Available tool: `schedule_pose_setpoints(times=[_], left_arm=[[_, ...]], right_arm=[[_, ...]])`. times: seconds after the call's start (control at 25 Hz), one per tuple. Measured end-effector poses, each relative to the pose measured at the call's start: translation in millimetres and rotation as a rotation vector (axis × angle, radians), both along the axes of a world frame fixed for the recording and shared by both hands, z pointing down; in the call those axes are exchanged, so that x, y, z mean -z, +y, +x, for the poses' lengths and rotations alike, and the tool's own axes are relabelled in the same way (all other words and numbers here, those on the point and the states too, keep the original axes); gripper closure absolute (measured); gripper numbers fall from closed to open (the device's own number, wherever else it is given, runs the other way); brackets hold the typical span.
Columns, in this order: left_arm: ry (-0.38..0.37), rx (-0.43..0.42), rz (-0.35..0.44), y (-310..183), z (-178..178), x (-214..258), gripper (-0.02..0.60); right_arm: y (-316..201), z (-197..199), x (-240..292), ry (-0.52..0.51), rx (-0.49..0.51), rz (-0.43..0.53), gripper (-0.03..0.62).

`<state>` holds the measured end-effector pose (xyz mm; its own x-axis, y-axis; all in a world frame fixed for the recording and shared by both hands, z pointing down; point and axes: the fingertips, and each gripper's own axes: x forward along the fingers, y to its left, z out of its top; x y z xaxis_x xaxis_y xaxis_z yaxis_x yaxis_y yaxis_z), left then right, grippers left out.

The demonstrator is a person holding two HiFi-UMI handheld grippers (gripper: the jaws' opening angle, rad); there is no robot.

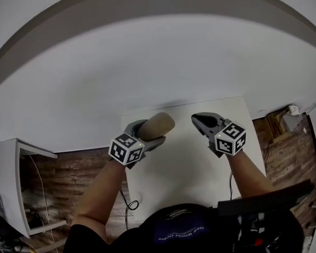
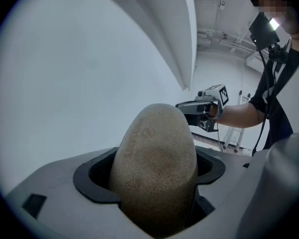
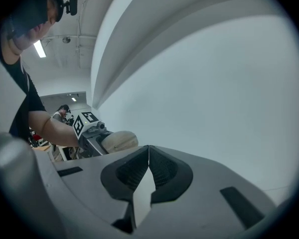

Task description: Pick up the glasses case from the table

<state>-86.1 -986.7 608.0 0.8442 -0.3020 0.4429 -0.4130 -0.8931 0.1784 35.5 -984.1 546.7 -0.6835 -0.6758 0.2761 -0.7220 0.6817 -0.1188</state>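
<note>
The glasses case [image 1: 159, 125] is a tan, rounded oblong. It is held up in the air above the white table [image 1: 189, 162], clamped in my left gripper [image 1: 147, 132]. In the left gripper view the case [image 2: 154, 168] fills the gap between the jaws and sticks out forward. My right gripper [image 1: 203, 121] hovers to the right of the case, apart from it, its jaws closed tip to tip with nothing between them [image 3: 148, 148]. From the right gripper view the case [image 3: 118, 140] and the left gripper's marker cube [image 3: 84, 122] show off to the left.
A white wall [image 1: 147, 73] rises just behind the table. Wooden floor [image 1: 68, 178] lies on both sides, with a white shelf unit [image 1: 10, 183] at the left and cables [image 1: 129, 204] by the table's near edge. Another person [image 3: 65, 112] stands far back in the room.
</note>
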Motion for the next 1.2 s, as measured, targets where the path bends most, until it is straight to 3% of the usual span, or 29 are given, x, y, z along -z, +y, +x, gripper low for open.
schedule_pose_setpoints(times=[0.24, 0.72, 0.92, 1.2], left_arm=[[0.031, 0.001, 0.058, 39.2, -41.6, 47.3, 0.16], [0.084, 0.003, 0.134, 101.6, -73.0, 124.3, 0.16], [0.11, 0.061, 0.153, 154.3, -52.3, 150.9, 0.16], [0.189, 0.195, 0.174, 201.0, 16.9, 184.2, 0.16]], right_arm=[[32.4, -23.1, 32.1, -0.004, -0.017, 0.024, 0.592], [80.7, -29.5, 95.5, -0.02, -0.013, 0.072, 0.592], [128.4, 7.7, 116.7, -0.015, 0.024, 0.107, 0.592], [170.4, 90.2, 130.4, 0.041, 0.11, 0.126, 0.592]])
